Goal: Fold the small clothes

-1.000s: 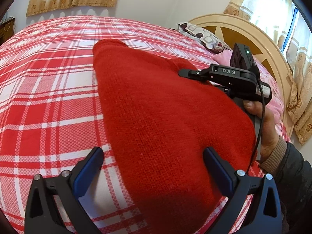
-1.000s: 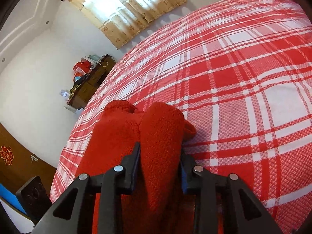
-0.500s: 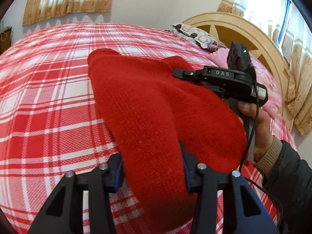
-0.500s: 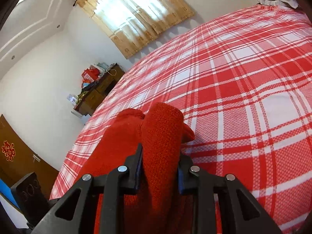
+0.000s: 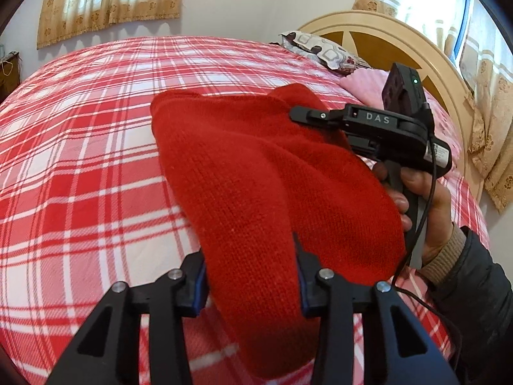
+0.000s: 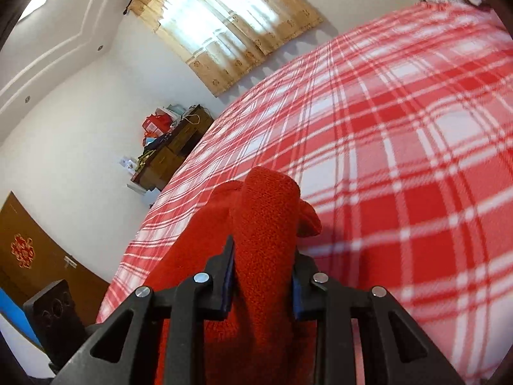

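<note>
Since a second ago, left gripper [image 5: 250, 276] went from spread wide over the red sweater [image 5: 256, 166] to clamped on a bunched fold of it; that closing is recent, with knit squeezed between the blue pads. Both hands have also lifted a bit, so the bed recedes in both views.

Left wrist view: sweater hangs off the left gripper and drapes forward onto the plaid bedspread [image 5: 80, 147], far edge still on the bed. On the right, the person's hand [image 5: 426, 211] holds the right gripper [image 5: 299, 116], its tip buried in the sweater's upper edge. Pillow [image 5: 323, 51] and wooden headboard [image 5: 384, 41] behind.

Right wrist view: right gripper [image 6: 261, 272] pinches a thick roll of red knit, pads pressed in on both sides. Rest of the sweater trails left and down. Plaid bedspread [image 6: 400, 160] fills the background; cluttered dresser [image 6: 173, 147] by the wall.

Step, as judged: both near corners gripped, start of the lift-and-fold. Next move likely needs both hands carrying the held edge forward together, level, then laying it onto the far edge. Risk: thick knit bunches unevenly, so the fold may land skewed.
</note>
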The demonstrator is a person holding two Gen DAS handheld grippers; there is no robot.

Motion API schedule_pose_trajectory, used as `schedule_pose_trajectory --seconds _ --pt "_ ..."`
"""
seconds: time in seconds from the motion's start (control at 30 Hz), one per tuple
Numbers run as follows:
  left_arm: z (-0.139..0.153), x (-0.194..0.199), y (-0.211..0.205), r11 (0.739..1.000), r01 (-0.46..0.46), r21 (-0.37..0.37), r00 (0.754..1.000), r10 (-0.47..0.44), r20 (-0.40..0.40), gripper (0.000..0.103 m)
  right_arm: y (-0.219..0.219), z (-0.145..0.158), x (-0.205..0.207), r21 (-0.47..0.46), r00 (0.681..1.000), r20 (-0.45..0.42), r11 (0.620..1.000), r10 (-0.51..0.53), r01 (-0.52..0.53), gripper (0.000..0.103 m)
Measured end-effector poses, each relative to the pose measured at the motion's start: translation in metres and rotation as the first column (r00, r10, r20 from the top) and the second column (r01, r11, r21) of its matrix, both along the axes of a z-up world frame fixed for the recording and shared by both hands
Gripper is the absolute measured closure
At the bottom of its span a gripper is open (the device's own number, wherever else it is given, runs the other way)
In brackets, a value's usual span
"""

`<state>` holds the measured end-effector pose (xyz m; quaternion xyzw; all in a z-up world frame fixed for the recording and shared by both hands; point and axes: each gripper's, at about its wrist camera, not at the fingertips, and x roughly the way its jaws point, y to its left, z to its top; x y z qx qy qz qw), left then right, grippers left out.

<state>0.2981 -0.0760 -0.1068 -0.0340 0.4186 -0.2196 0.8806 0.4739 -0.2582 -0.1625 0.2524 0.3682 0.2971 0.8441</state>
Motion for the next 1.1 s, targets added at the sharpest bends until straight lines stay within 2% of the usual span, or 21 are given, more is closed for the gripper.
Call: schedule_pose_trajectory --seconds 0.43,1.1 --pt "0.012 -0.051 0.032 0.999 -0.008 -0.036 1.000 0.009 0.027 0.060 0.046 0.009 -0.038 0.006 0.998 -0.001 0.998 0.061 -0.061 0.075" --pt "0.027 -0.094 0.098 0.990 -0.120 -0.075 0.989 0.125 0.073 0.060 0.145 0.015 -0.048 0.015 0.978 -0.004 0.978 0.206 -0.206 0.075"
